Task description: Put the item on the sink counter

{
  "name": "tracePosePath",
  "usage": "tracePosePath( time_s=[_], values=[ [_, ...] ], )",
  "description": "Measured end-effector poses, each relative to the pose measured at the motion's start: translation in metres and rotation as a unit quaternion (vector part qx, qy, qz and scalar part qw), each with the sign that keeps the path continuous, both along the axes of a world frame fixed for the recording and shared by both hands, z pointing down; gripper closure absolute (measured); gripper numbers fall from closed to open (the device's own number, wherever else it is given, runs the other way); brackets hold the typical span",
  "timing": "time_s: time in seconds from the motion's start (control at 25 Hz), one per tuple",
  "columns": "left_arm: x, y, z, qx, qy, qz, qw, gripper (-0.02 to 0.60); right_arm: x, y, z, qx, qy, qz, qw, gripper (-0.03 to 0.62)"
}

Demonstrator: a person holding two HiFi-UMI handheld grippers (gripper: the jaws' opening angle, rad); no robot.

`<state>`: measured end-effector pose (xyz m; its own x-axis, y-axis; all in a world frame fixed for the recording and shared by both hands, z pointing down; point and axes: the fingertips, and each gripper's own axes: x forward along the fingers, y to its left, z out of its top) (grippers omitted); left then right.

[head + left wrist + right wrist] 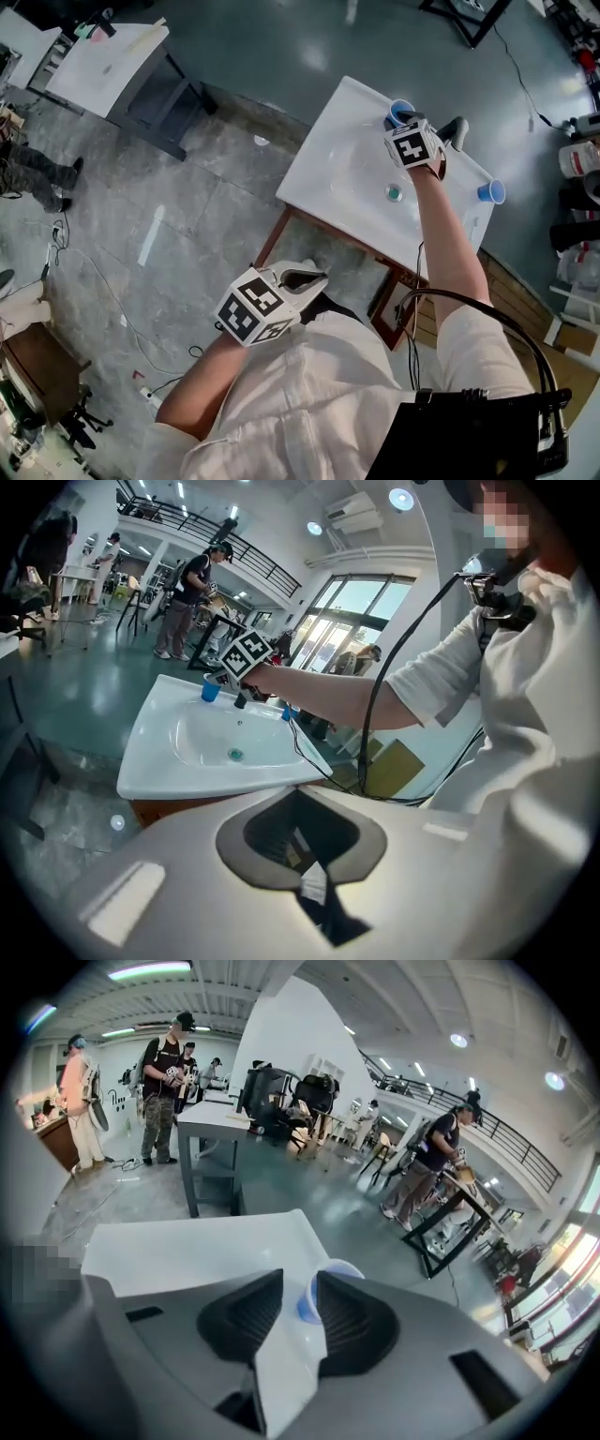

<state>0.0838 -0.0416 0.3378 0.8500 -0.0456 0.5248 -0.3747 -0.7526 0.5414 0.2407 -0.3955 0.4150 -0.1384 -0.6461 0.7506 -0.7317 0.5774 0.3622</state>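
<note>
Blue cup [400, 110] sits at the far corner of the sink counter [323, 150] — the right gripper [300, 1288] has its jaws apart around its side. A bump could knock it off the edge — it's close

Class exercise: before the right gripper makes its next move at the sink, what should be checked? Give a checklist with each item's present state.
1. Right gripper jaws apart: ok.
2. Blue cup upright on the sink counter: ok.
3. Blue cup centred between the jaws: not ok; it sits ahead of the tips, toward one jaw.
4. Faucet clear of the right gripper: cannot tell; it stands close beside it.
5. Second blue cup out of the way: ok, apart from the arm, at the counter's edge.
6. Left gripper shut and near the body, away from the sink: ok.
</note>
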Motion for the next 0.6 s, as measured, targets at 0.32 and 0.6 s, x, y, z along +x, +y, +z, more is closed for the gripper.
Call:
tracePosePath(
  time_s=[0.32, 0.6],
  values=[
    [0.001, -0.012, 0.004, -0.007, 0.003, -0.011, 0.9999, 0.576, 0.013, -0.029, 0.029, -0.04, 0.032, 0.016, 0.999, 0.51],
    [-0.003, -0.01, 0.007, -0.01, 0.0, -0.004, 0.9999, 0.577, 0.011, -0.026, 0.039, -0.064, 0.051, 0.009, 0.997, 0.571]
  ],
)
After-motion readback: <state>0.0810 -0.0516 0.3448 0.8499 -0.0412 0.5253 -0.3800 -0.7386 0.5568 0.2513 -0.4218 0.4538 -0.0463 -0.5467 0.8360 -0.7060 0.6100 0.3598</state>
